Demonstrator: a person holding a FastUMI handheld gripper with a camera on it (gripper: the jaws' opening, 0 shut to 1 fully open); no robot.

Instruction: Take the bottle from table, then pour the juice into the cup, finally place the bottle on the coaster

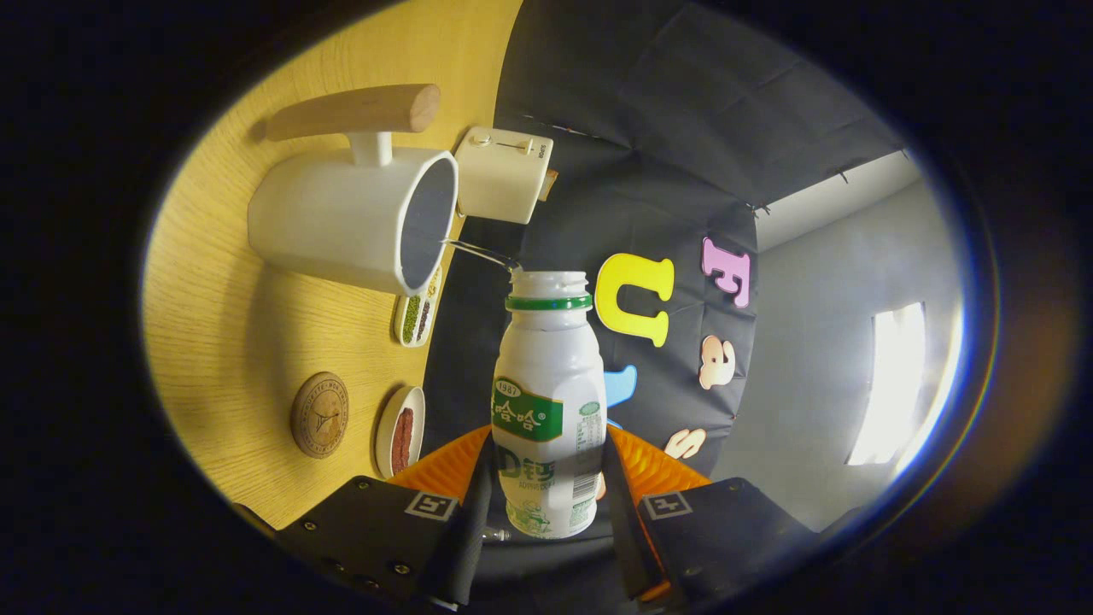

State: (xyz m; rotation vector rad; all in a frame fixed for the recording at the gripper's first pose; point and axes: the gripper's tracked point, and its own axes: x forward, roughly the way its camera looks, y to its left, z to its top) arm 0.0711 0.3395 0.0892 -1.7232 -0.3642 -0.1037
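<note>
My gripper (pixel 546 478) is shut on a small white bottle (pixel 546 401) with a green label and a green neck ring; both fingers press on its sides. The bottle has no cap and is tipped over, so the wooden table (pixel 222 342) appears rolled to one side. A thin stream of liquid (pixel 478 251) runs from the bottle's mouth into the open mouth of a white cup (pixel 350 218) with a wooden handle. The cup stands just beyond the bottle's mouth. A round brown coaster (pixel 319 414) lies on the table, closer to my fingers than the cup.
A cream box-shaped appliance (pixel 504 175) stands beyond the cup at the table's edge. Two small white dishes sit near that edge: one with green and dark grains (pixel 416 318), one with a reddish filling (pixel 400 431). A grey wall with a bright window (pixel 892 384) lies past the cloth.
</note>
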